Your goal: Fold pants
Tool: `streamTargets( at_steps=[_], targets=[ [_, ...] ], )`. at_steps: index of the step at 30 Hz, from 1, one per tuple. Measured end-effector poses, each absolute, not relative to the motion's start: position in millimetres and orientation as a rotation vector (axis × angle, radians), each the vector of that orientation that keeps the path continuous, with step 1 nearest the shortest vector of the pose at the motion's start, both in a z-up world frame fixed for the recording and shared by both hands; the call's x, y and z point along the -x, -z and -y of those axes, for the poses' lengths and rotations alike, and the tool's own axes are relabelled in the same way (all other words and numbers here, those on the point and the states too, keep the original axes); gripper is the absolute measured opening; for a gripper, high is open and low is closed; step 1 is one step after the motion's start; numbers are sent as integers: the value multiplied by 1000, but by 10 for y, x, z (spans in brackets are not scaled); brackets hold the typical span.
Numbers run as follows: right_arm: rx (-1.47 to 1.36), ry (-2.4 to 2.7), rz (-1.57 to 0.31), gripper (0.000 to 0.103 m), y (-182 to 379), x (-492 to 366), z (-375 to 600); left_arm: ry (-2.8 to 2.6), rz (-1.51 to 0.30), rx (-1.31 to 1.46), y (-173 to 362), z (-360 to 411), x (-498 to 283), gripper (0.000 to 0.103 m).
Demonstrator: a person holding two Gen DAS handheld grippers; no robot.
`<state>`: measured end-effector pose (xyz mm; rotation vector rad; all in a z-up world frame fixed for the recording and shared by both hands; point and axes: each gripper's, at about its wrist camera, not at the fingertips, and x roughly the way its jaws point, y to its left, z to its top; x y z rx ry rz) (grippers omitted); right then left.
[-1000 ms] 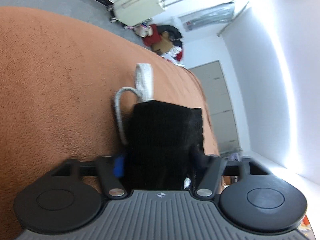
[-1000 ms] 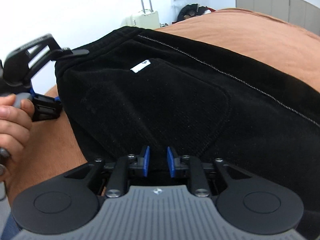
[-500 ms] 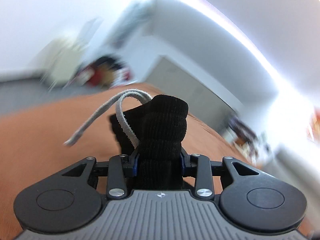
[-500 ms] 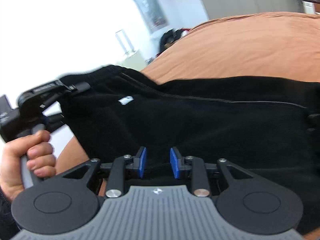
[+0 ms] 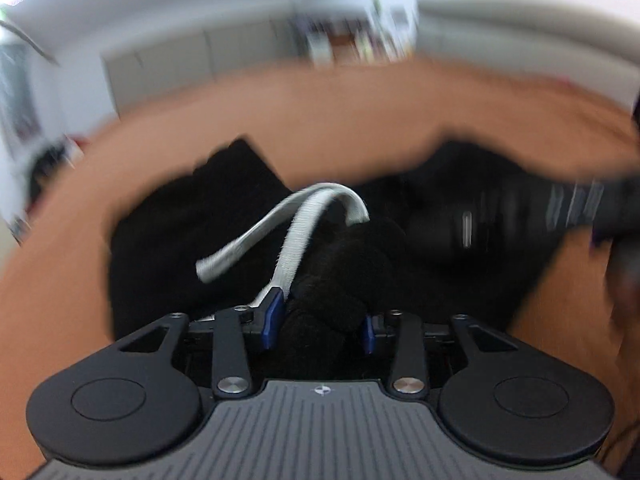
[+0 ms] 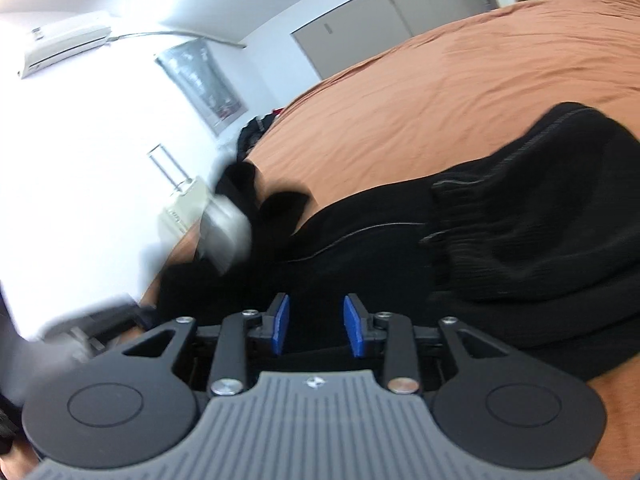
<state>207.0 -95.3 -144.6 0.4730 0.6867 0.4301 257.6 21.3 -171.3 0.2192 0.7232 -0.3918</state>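
Black pants (image 5: 160,240) lie crumpled on an orange bed cover (image 5: 360,120). My left gripper (image 5: 320,326) is shut on a thick bunch of the black waistband (image 5: 340,280), which fills the gap between the blue pads while the jaws are opening. A white drawstring (image 5: 304,220) loops up out of the bunch. The picture is blurred by motion. In the right wrist view the pants (image 6: 520,240) lie in a folded heap on the bed cover (image 6: 440,80). My right gripper (image 6: 317,330) hangs over their near edge, its jaws opening and the blue pads apart, pressing on nothing.
Grey wardrobe doors (image 6: 380,12) stand behind the bed. A cream suitcase (image 6: 180,208) and a dark pile of clothes (image 6: 256,128) sit by the white wall, with an air conditioner (image 6: 64,40) high up. A dark blurred shape (image 5: 560,208) crosses the right of the left wrist view.
The left gripper rolled upright and swept across the bed with the waistband bunch. The right gripper's pads spread wider. The pants went from stretched flat to a heap.
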Motion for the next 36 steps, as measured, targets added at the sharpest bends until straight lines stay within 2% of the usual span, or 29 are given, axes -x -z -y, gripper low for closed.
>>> streamTargets(
  at_steps=[1,3,5,7,9,10,12,16,21,26,28,29,30,31,33,35,36],
  targets=[
    [-478,-418,-689,30,1461,-2062,971,413,-759,-226,1823,-172,-2589,49],
    [-495,-400,-692,32,1472,-2039,1024,405,-721,-268,1881,-133,-2549,52],
    [-502,-398,-692,36,1440,-2014,1045,388,-703,-252,1813,-144,-2479,64],
    [-494,-401,-694,48,1389,-2046,1066,411,-701,-160,1722,-263,-2388,69],
    [-496,-417,-703,54,1379,-2137,993,443,-691,-29,1619,-501,-2281,74],
    [-504,-434,-713,61,1376,-2207,984,451,-670,55,1577,-668,-2233,79],
    [-526,-467,-739,69,1365,-2305,973,451,-623,253,1491,-1005,-2147,88],
    [-574,-516,-784,70,1404,-2592,864,345,-549,639,1613,-1807,-2108,90],
    [-562,-512,-837,70,1465,-2793,676,169,-653,782,1952,-2282,-2275,90],
    [-522,-559,-865,65,1591,-2946,454,181,-752,834,2238,-2264,-2399,90],
    [-498,-592,-912,40,1705,-3027,364,188,-794,817,2323,-2170,-2492,90],
    [-502,-613,-918,37,1753,-3043,347,192,-811,806,2347,-2126,-2528,91],
    [-503,-620,-912,28,1762,-3049,358,190,-803,799,2310,-2110,-2518,91],
    [-507,-630,-905,21,1739,-3061,394,195,-786,783,2252,-2085,-2480,88],
    [-576,-662,-848,18,1622,-3061,554,225,-754,734,2154,-2016,-2416,80],
    [-610,-667,-776,18,1488,-3039,700,255,-746,696,2098,-1934,-2396,62],
    [-628,-653,-748,18,1449,-3030,773,262,-753,674,2067,-1884,-2389,60]
  ],
)
